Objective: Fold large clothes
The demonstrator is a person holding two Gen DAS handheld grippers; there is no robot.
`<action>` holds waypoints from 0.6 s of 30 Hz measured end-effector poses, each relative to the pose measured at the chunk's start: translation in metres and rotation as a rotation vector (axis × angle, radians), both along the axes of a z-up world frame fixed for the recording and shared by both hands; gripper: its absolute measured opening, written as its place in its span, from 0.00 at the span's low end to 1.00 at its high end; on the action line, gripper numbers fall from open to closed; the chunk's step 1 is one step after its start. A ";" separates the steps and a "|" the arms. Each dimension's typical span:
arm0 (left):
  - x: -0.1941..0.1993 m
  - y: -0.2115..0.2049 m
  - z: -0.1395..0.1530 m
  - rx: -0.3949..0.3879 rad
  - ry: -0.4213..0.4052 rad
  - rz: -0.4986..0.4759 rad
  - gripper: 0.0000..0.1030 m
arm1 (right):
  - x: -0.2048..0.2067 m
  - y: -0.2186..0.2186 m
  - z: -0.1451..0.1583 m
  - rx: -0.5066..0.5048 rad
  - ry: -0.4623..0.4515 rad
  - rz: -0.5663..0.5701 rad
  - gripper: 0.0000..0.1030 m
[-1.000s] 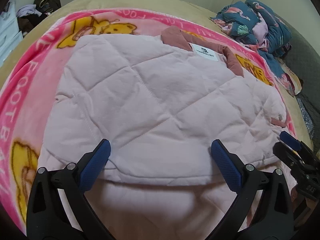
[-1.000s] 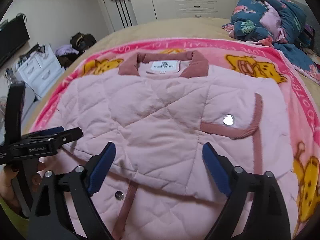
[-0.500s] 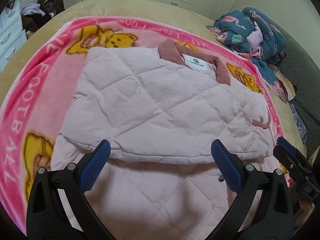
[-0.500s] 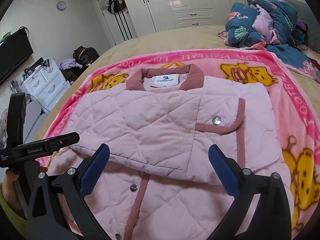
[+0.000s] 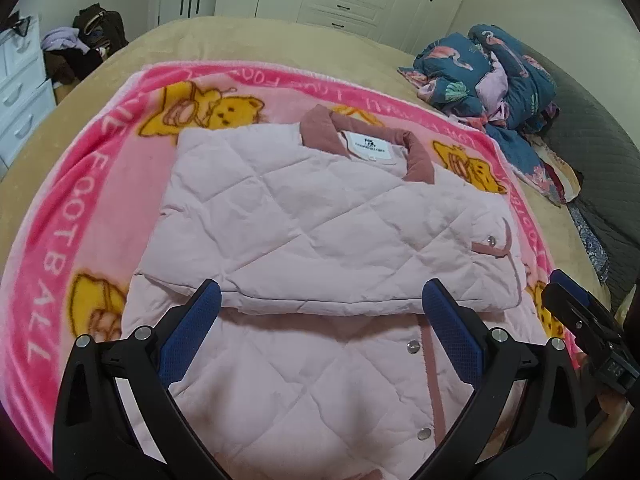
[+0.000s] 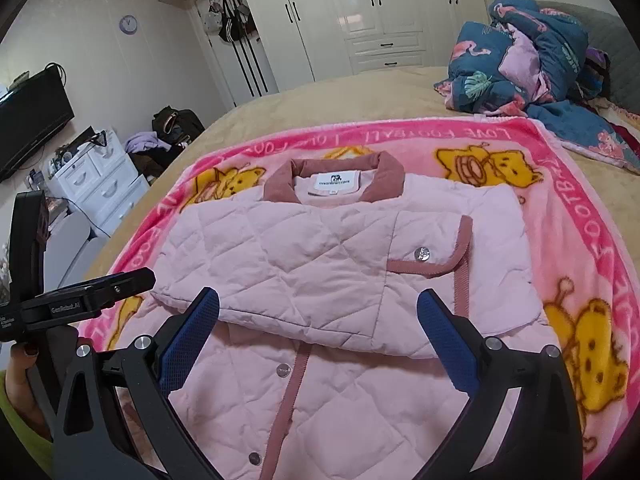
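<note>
Beyond the folded jacket (image 6: 320, 264), a bundled quilt (image 6: 532, 60) lies.

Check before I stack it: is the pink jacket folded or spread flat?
Partly folded: the pink jacket's upper layer lies doubled over its snap-buttoned front, whose lower part is uncovered.

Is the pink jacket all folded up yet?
Not quite. Done: the pink jacket has one fold, a layer lying across its chest below the collar. In hand: nothing; left gripper and right gripper are open above it. Left: the snap-buttoned bottom part probably needs folding.
</note>
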State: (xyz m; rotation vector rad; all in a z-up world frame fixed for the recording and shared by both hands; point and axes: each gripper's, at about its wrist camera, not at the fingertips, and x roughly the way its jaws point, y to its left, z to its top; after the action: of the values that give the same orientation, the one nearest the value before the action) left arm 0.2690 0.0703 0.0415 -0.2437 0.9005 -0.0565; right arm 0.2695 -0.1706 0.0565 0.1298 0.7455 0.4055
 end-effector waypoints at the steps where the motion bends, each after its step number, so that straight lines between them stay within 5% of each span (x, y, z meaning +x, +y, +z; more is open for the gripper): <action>1: -0.002 -0.001 0.003 0.000 -0.005 0.000 0.92 | -0.002 -0.001 0.002 0.001 -0.006 -0.004 0.96; 18: -0.034 -0.010 0.039 0.000 -0.088 -0.011 0.92 | -0.036 -0.016 0.036 0.026 -0.073 -0.030 0.96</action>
State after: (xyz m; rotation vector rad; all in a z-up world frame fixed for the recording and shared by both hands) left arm 0.2351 0.0608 0.0801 -0.2345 0.8143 -0.0764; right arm 0.2339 -0.1862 0.0920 0.1492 0.6657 0.3896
